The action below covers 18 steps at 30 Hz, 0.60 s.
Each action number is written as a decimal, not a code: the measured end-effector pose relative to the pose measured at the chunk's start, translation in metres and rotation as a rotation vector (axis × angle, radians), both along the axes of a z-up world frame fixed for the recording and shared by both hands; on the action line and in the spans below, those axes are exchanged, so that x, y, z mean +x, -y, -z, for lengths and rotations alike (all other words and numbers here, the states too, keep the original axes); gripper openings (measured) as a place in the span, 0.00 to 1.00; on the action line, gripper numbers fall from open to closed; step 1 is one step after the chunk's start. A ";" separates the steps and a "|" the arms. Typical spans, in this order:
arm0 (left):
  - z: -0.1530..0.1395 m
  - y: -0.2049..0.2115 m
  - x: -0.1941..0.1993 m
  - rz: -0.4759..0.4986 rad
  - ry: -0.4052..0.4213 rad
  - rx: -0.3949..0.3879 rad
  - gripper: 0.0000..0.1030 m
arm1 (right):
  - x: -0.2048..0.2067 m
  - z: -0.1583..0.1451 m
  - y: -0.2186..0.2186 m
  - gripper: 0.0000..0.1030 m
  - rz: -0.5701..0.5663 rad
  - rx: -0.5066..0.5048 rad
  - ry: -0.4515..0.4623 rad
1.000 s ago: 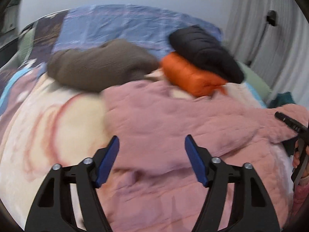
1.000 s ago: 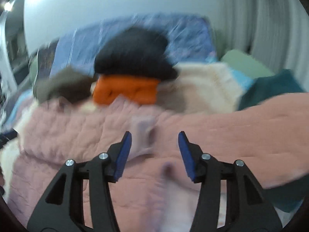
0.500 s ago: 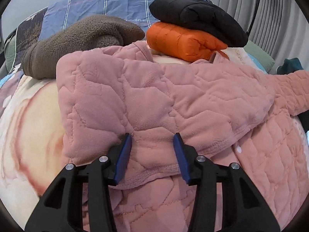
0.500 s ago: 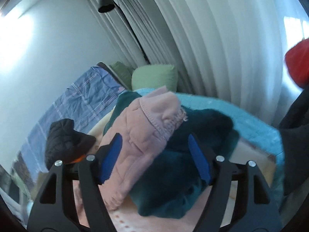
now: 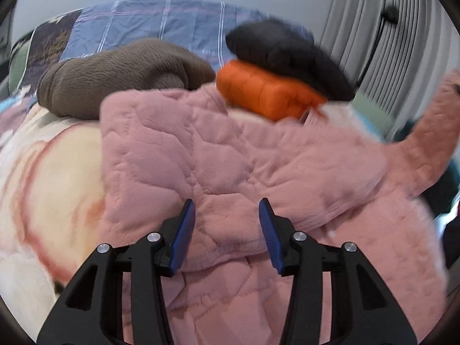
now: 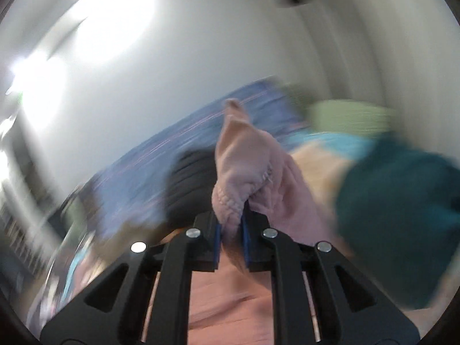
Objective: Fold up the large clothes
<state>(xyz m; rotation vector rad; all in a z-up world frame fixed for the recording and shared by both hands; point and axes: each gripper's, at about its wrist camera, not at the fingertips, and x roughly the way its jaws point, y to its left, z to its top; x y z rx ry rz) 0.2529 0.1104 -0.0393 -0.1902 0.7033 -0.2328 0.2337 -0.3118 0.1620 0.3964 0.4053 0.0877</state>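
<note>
A large pink quilted fleece garment [image 5: 230, 158] lies spread across the bed. My left gripper [image 5: 227, 218] is open, its blue pads either side of a folded edge of the garment without pinching it. The garment's right sleeve [image 5: 431, 132] is lifted off the bed at the right edge of the left wrist view. My right gripper [image 6: 230, 230] is shut on that sleeve's ribbed cuff [image 6: 244, 166], which stands up between the pads. The right wrist view is motion-blurred.
Behind the pink garment lie a brown fleece bundle [image 5: 115, 77], an orange puffer roll [image 5: 264, 92] with a black puffer [image 5: 287, 54] on top. A teal garment [image 6: 396, 215], a green pillow [image 6: 345, 115] and curtains [image 5: 402, 43] are to the right. A cream blanket [image 5: 49, 187] covers the bed.
My right gripper has closed on the pink sleeve cuff and lifted it. My left gripper has stayed open over the folded edge, with the view shifting slightly.
</note>
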 end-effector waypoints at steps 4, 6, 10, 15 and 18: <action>-0.026 -0.039 -0.025 0.005 0.046 -0.152 0.52 | 0.049 0.045 -0.132 0.12 -0.324 -0.046 -0.079; -0.038 -0.061 -0.039 0.004 0.081 -0.223 0.57 | 0.065 0.071 -0.178 0.12 -0.436 -0.050 -0.135; -0.042 -0.090 -0.057 -0.030 0.079 -0.264 0.60 | 0.095 0.143 -0.259 0.19 -0.638 -0.051 -0.355; -0.030 -0.094 -0.046 -0.004 0.010 -0.313 0.60 | 0.086 0.173 -0.271 0.43 -0.721 -0.111 -0.448; -0.027 -0.079 -0.031 0.049 -0.042 -0.319 0.69 | 0.070 0.155 -0.251 0.50 -0.716 -0.158 -0.410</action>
